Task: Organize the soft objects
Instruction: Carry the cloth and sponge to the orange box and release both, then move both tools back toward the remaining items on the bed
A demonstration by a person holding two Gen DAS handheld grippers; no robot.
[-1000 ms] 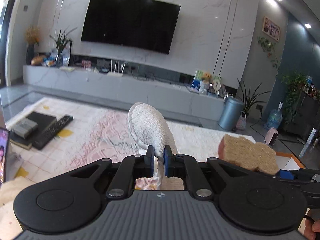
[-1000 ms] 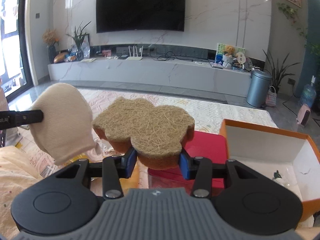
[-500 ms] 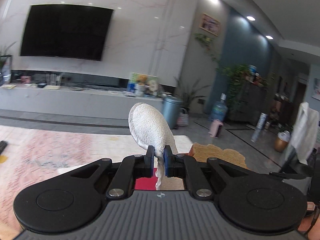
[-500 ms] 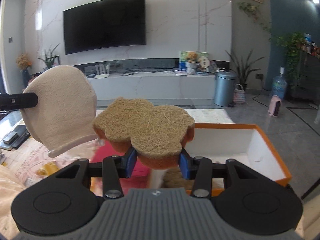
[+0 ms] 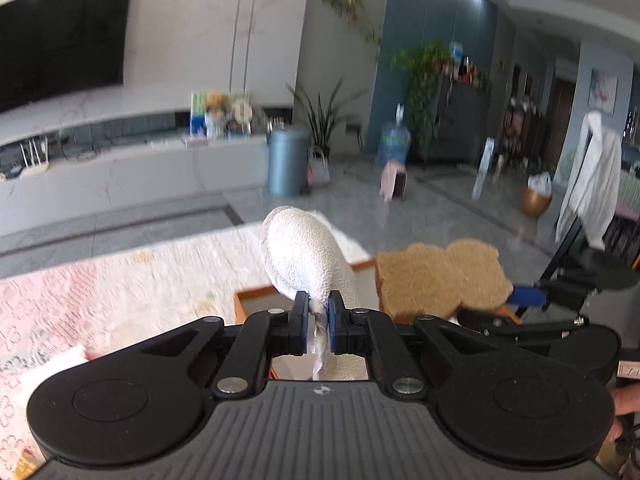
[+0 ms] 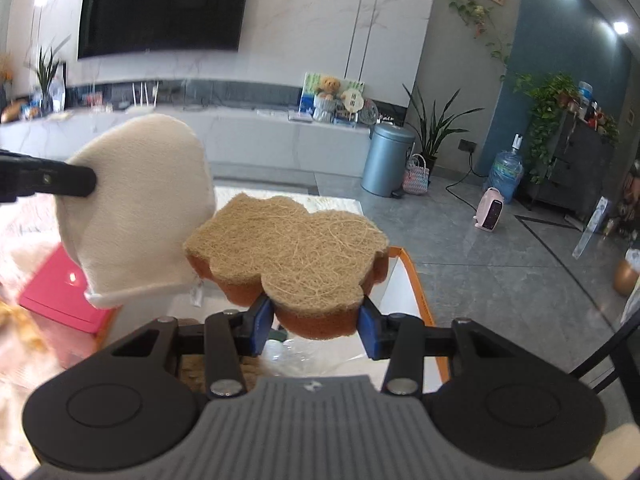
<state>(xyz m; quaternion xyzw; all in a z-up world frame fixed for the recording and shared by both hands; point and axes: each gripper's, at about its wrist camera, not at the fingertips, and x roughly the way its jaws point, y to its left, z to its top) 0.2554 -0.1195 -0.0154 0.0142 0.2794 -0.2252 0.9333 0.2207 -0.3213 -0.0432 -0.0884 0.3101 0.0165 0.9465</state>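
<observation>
My left gripper (image 5: 318, 312) is shut on the edge of a white terry mitt (image 5: 304, 256), which stands up above the jaws. In the right wrist view the same mitt (image 6: 136, 208) hangs at the left, pinched by the left gripper's dark fingers (image 6: 60, 180). My right gripper (image 6: 316, 322) is shut on a flower-shaped sponge (image 6: 288, 248) with a tan fibre top and an orange base. That sponge (image 5: 440, 280) shows at the right of the left wrist view. An orange-rimmed box (image 6: 416, 284) with a white inside lies just below and beyond both held things.
A pink flat lid or box (image 6: 64, 296) lies left of the orange box on a pale patterned cloth (image 5: 120, 288). Beyond the cloth are grey floor, a blue-grey bin (image 6: 386, 160), a long TV bench (image 6: 240, 136) and potted plants. A person's fingers (image 5: 622, 400) show at the far right.
Both grippers have swung to the right, each keeping its grip. The orange box has come from the right side to lie under the sponge, and the mitt is now closer beside the sponge.
</observation>
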